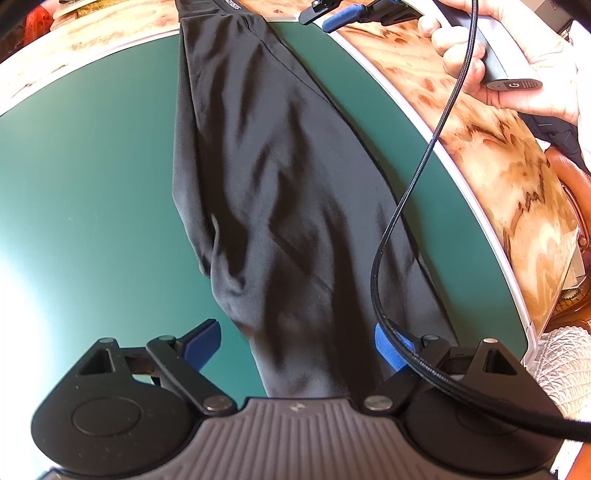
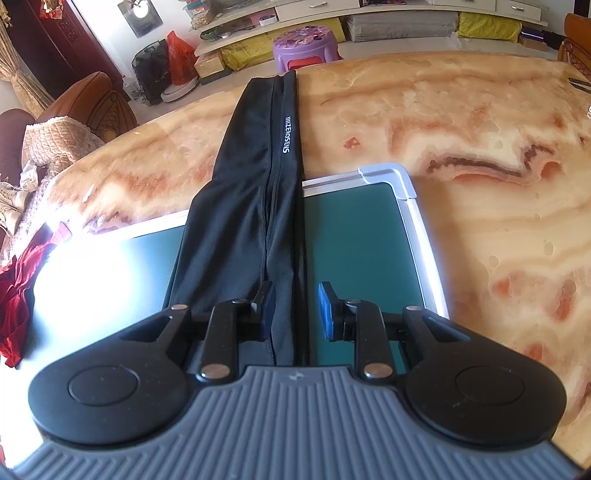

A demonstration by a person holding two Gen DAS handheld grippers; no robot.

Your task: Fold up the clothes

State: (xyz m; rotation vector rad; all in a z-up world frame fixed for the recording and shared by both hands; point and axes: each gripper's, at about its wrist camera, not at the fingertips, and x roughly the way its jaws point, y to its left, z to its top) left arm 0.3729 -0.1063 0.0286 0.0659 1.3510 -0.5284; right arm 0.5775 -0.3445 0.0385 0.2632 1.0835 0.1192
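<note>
Left wrist view: The left tongs (image 1: 297,345) are released, jaws spread wide, one blue pad at 7 o'clock and the other at 5 o'clock. Between them lies the near end of the black leggings (image 1: 273,177), which run from 6 o'clock up to 12 o'clock along the green mat (image 1: 92,166). The garment appears doubled lengthwise, one leg over the other, with soft wrinkles across the cloth. Whether the pads touch the fabric cannot be determined. A black braided cable (image 1: 417,177) crosses the garment's right edge toward 1 o'clock. There the right hand (image 1: 491,66) grips its tool handle, and the right tongs (image 1: 332,14) show at 12 o'clock beside the waistband.

Right wrist view: The right tongs (image 2: 296,312) are released, jaws moderately apart. The left pad sits over the leggings (image 2: 255,184); the right pad sits over bare green mat (image 2: 351,236). The waistband, lettered ZEROSENS, extends toward 12 o'clock past the mat's silver frame onto the marble surface (image 2: 461,147). A red cloth (image 2: 18,295) lies at 9 o'clock.

Task status: Judged from the layout, the lengthwise fold is done. The crosswise folds, bringing one end toward the other, remain. Neither tool holds cloth.
</note>
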